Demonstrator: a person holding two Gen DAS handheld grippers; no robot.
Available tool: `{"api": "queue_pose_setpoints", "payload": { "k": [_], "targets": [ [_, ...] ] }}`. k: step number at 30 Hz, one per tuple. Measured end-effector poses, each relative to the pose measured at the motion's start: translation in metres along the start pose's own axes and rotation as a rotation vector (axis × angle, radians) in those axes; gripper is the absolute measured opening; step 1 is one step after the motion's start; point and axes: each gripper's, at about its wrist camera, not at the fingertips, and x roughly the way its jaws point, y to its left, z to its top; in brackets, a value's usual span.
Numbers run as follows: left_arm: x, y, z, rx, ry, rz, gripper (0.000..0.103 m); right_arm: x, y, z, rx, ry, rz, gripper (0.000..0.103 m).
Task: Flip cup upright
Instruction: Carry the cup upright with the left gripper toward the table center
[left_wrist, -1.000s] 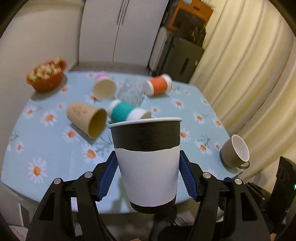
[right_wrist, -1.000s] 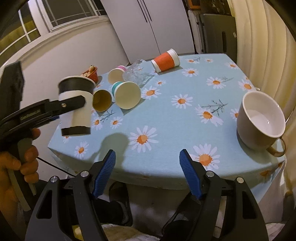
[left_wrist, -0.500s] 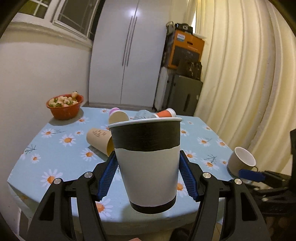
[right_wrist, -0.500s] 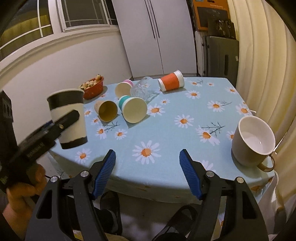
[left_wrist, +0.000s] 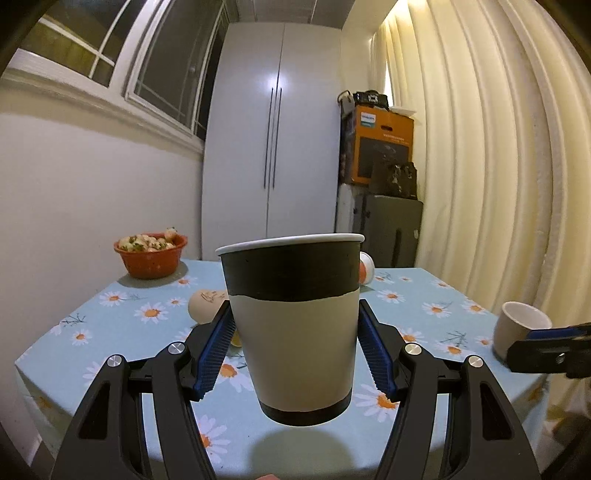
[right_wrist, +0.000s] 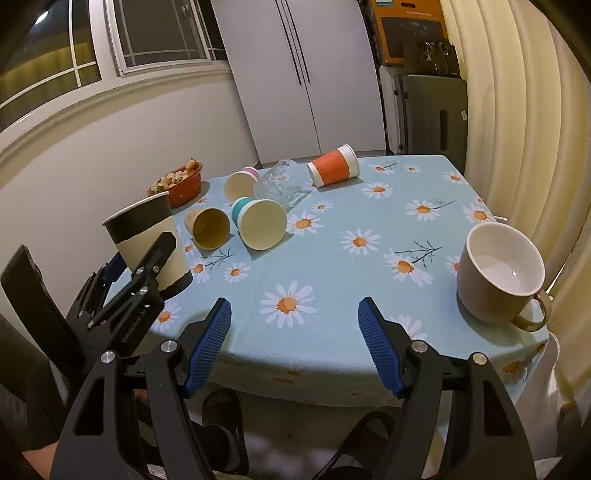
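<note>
Setting the black-and-white paper cup (left_wrist: 293, 325) down is the step: the left gripper (left_wrist: 295, 347) clamps its sides, upright, near the daisy-cloth surface (right_wrist: 332, 258) at its 7 o'clock edge. Lower level, then release. The right gripper (right_wrist: 295, 347) stands wide, empty.

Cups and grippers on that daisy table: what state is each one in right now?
Black-and-white cup: upright, held by the left gripper.
Right gripper: open, empty.
Tan cup: on its side.
Teal cup: on its side.
Orange cup: on its side.
Pink-banded cup: on its side.
Glass: on its side.
Mug: upright.
</note>
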Motion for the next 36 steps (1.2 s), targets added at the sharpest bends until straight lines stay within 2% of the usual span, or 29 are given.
{"api": "queue_pose_setpoints", "payload": {
  "k": [9,17,23,36],
  "targets": [
    [0.010,-0.007,-0.025,0.040,-0.083,0.042,0.064,0.013,-0.005,-0.002,0.024,0.040,0.024,0.071],
    [0.032,-0.017,-0.054,0.118,-0.069,0.091,0.065,0.024,-0.015,-0.005,0.057,0.076,0.022,0.071],
    [0.036,-0.019,-0.059,0.137,-0.085,0.112,0.065,0.027,-0.019,-0.006,0.068,0.087,0.015,0.071],
    [0.041,-0.021,-0.070,0.127,-0.049,0.098,0.067,0.030,-0.018,-0.007,0.062,0.097,0.007,0.071]
  ]
}}
